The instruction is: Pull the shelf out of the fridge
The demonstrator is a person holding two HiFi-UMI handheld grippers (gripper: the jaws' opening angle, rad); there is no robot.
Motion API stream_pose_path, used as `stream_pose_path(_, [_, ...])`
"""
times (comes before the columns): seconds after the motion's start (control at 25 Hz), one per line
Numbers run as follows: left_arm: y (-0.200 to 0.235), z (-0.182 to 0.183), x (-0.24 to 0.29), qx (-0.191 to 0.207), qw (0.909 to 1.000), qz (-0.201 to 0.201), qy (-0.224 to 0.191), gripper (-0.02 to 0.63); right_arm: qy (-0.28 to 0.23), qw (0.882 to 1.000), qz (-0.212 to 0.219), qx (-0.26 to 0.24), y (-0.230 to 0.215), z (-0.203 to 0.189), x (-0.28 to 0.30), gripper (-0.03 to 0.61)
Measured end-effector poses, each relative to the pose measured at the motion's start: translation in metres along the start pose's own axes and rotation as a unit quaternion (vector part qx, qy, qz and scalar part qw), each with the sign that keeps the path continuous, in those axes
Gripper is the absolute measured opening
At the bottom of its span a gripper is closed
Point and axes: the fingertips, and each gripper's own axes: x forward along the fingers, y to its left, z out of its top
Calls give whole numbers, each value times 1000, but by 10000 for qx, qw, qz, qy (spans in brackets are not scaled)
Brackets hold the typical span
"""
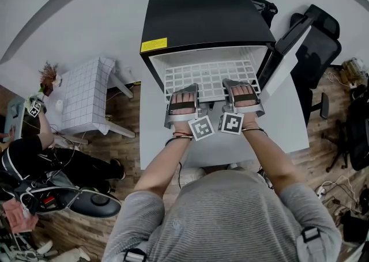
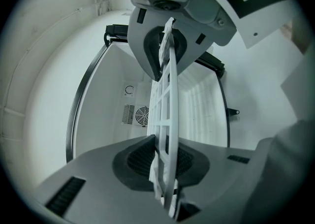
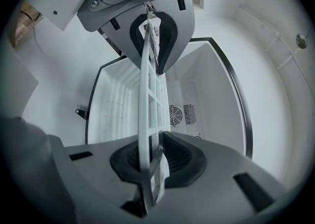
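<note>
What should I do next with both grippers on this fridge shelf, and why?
Probably draw both straight back toward you, level and together: the left gripper and right gripper each clamp the front edge of the shelf, most of which lies inside the open fridge.

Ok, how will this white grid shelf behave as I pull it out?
The shelf looks like a thin open grid, so probably light and somewhat flexible. Its smooth bars may slip between the fingers. Held by the left gripper and right gripper together, it should stay level.
</note>
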Motion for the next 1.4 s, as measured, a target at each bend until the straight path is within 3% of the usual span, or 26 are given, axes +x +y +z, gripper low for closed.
stream_pose_path(0.08, [-2, 2, -3, -86, 9999, -66, -49, 49, -12, 10000, -3, 38, 0, 0, -4, 43])
stream_pose_path(0.24, [5, -1, -6, 103, 9999, 114, 37, 51, -42, 10000, -41, 43, -1, 1, -6, 43])
stream_pose_path(0.4, [-7, 2, -6, -157, 9997, -174, -59, 52, -27, 10000, -23, 51, 0, 2, -7, 43])
stream_pose_path(0.52, [-3, -1, -7, -23, 10000, -67, 31, 52, -38, 10000, -2, 74, 2, 2, -8, 43])
stream_pose_path(1.04, [-8, 2, -12, -210, 9996, -191, -28, 52, -21, 10000, 3, 70, 2, 2, -12, 43])
stream_pose_path(1.4, [-5, 0, -21, -134, 9998, -116, 22, 54, -43, 9999, 37, 125, 4, 3, -22, 43])
